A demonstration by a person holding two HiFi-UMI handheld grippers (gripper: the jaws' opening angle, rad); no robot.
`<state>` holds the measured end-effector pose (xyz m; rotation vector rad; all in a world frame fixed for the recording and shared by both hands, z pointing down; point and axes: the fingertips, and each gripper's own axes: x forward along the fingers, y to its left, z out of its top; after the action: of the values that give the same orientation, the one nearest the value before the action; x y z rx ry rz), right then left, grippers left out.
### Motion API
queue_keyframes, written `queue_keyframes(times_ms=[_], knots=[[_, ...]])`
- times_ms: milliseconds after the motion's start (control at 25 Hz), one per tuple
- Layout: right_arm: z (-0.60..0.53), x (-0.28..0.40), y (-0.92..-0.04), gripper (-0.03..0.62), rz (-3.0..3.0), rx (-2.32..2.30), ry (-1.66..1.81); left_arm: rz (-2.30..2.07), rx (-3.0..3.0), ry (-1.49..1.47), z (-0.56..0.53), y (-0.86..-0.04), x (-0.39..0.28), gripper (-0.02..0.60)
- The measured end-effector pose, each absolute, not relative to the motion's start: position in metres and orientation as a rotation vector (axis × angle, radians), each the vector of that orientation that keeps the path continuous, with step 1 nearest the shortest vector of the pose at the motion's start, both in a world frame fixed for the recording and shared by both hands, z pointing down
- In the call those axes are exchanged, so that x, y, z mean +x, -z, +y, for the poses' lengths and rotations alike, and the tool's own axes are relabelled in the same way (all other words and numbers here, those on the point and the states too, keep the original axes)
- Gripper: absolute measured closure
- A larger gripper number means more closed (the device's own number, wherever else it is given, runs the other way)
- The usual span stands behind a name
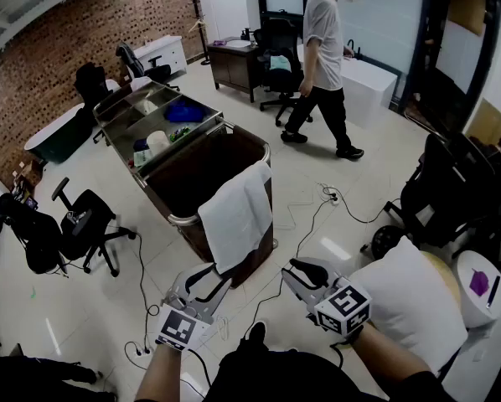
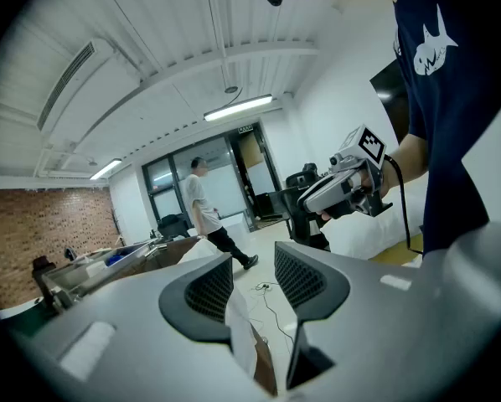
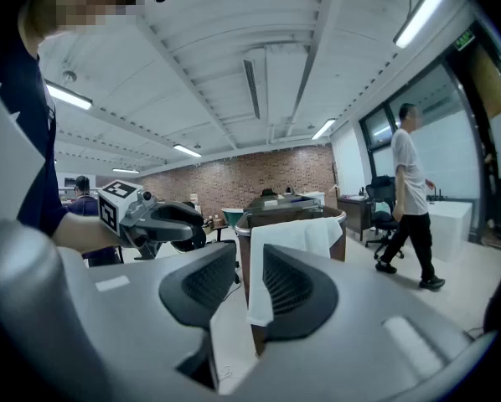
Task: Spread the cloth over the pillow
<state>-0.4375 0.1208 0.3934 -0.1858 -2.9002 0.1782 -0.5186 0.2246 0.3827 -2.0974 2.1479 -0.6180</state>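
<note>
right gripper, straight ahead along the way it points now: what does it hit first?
Probably the white cloth hanging over the brown bin rim: it lines up in the gap of the open right gripper. Distance unclear.

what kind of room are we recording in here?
Likely an open office or lab space: black swivel office chairs on a pale tiled floor, a dark wooden desk, and a red brick wall behind.

Grey left gripper (image 1: 214, 274) and right gripper (image 1: 295, 269), black-and-white marker cubes (image 1: 344, 306); navy tee (image 2: 456, 99), seemingly shark print (image 2: 431, 53)
</note>
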Motion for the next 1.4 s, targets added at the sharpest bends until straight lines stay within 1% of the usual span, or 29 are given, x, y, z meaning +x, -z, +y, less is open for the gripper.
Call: queue_keyframes(times_ms=[160,400,640,960,1400], knots=[[0.110,-0.478,-0.398,0.466,-2.870,-0.207,-0.103,2.144,-2.099,0.599,0.213,-0.379,-0.543,0.434],[0.093,-0.546,-0.408,0.417,-2.825,-0.232,-0.062,2.108,-2.119,0.575,0.197,-0.375,-0.579,0.434],[0.077,-0.608,-0.440,0.388,-2.743,-0.234,-0.045,2.084,-2.147,0.589,0.186,-0.381,-0.611,0.434],[0.052,-0.666,-0.490,0.379,-2.652,-0.180,-0.146,2.025,-2.193,0.555,0.164,-0.376,-0.639,0.434],[0.038,-0.714,-0.537,0.379,-2.568,-0.177,-0.194,1.938,-2.274,0.574,0.147,-0.391,-0.650,0.434]])
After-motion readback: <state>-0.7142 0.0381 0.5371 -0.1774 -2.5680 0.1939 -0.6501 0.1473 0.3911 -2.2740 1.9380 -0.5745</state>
